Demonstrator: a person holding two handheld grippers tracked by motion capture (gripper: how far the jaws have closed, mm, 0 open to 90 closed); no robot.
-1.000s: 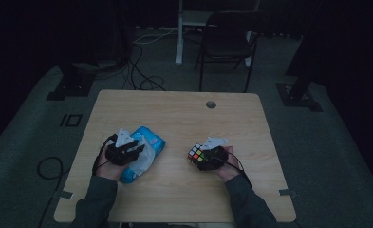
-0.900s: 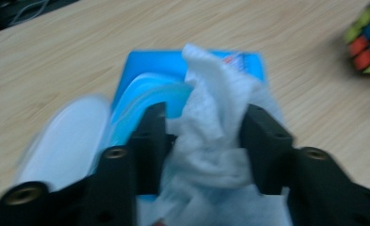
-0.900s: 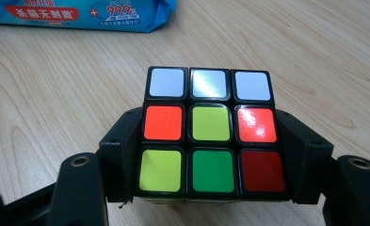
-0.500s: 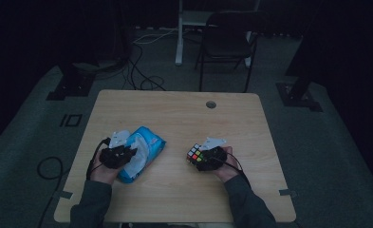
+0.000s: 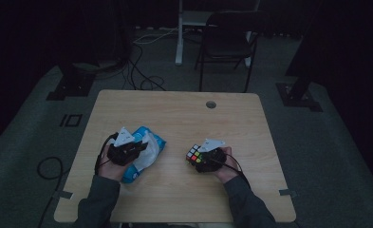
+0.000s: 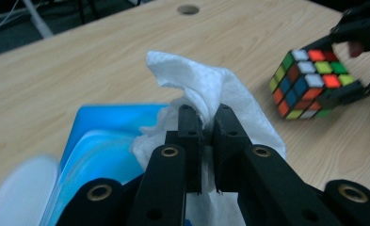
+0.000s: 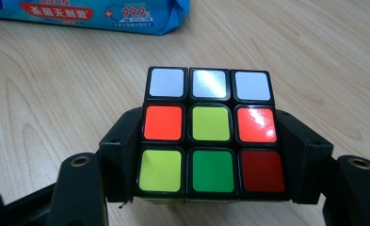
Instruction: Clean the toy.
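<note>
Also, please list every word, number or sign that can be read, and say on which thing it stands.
"99.9%": on the blue wipes pack, in the right gripper view.
White Chinese characters on a red band of the same pack: too blurred to read surely.
Small print beside them: too small to read.
Cube: coloured stickers, no text.

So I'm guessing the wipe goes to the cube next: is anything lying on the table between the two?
Nothing visible does. The left gripper pinches the white wipe above the blue pack, and only bare table lies between it and the cube clamped in the right gripper.
</note>
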